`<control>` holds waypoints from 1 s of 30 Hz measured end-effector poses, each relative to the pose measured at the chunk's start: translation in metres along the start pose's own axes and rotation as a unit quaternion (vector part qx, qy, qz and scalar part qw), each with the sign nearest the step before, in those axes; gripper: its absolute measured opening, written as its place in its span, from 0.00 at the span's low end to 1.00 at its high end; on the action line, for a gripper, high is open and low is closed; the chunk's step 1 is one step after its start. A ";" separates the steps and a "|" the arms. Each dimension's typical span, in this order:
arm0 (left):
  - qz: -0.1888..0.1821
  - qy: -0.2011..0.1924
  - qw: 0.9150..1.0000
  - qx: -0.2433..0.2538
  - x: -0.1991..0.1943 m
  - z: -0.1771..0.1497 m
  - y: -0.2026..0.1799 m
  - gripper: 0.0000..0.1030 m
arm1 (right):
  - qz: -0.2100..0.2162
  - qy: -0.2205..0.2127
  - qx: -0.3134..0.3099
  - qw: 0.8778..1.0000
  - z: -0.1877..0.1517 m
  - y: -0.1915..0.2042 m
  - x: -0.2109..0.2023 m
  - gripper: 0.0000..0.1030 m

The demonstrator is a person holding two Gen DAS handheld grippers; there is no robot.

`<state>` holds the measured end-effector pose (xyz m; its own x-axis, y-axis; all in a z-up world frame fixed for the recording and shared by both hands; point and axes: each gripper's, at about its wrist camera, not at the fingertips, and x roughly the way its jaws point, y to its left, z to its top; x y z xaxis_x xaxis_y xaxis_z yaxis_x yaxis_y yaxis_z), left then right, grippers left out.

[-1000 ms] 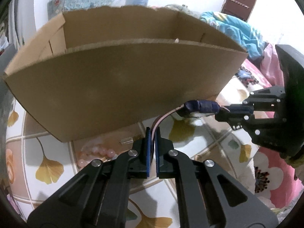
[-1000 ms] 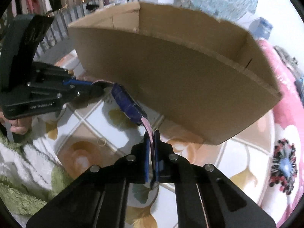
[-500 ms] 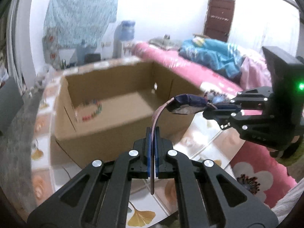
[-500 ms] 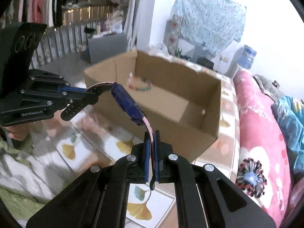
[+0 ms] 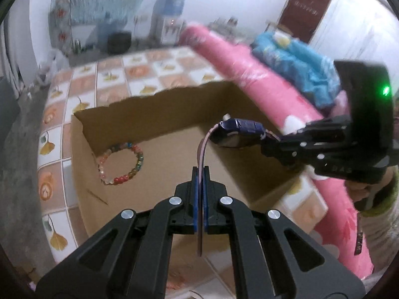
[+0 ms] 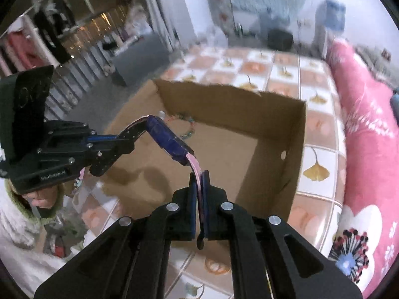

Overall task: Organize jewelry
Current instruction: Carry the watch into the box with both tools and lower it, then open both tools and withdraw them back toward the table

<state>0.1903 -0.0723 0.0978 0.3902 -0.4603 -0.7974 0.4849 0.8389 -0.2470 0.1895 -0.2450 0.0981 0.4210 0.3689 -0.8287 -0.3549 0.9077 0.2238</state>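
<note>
The left gripper [image 5: 199, 174] is squeezed tight on one pink strap of a watch [image 5: 239, 134]. The right gripper [image 6: 198, 177] is squeezed tight on the other pink strap. The watch [image 6: 167, 139] hangs in the air between the two grippers. Its middle part is dark blue and the straps bend down into the jaws.

Seen from the left wrist, the right gripper [image 5: 279, 147] comes in from the right side, with a small green light on its black body. A hand [image 5: 361, 189] in a green cuff holds it. Seen from the right wrist, the left gripper [image 6: 129, 139] comes in from the left side.

Under the watch sits an open brown box [image 5: 159, 114]. The watch is up above the box and does not touch it. A ring of colored beads, a bracelet [image 5: 122, 164], lies flat on the box floor, near the left wall in the left wrist view. From the right wrist, the bracelet [image 6: 187, 129] is partly hidden behind the watch.

The box [image 6: 296, 149] stands on a mat [image 5: 82, 92] with orange squares and yellow leaves. A pink blanket [image 6: 369, 149] with flowers lies next to the mat. A blue cloth [image 5: 299, 62] is piled on the blanket. Both views are a bit blurry.
</note>
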 end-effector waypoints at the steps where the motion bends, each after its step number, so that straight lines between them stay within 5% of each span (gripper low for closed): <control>1: 0.001 0.019 1.000 -0.005 0.011 0.004 0.005 0.02 | -0.007 0.021 0.001 1.000 0.009 -0.005 0.013 0.05; 5: -0.008 0.097 0.994 -0.041 0.057 0.017 0.030 0.02 | -0.026 0.077 -0.004 0.997 0.031 -0.014 0.048 0.05; 12: 0.004 0.167 0.983 -0.080 0.096 0.031 0.053 0.08 | -0.077 0.121 -0.029 0.989 0.052 -0.024 0.090 0.09; 22: 0.000 0.166 0.981 -0.100 0.104 0.032 0.063 0.16 | -0.107 0.073 -0.038 0.991 0.067 -0.035 0.095 0.20; 30: -0.018 0.117 0.987 -0.108 0.073 0.035 0.064 0.25 | -0.098 0.010 -0.022 0.995 0.078 -0.039 0.063 0.20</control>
<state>0.2772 -0.0620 0.0428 0.1725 -0.4323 -0.8851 0.3068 0.8774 -0.3688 0.2952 -0.2413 0.0768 0.4687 0.1811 -0.8646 -0.3045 0.9519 0.0343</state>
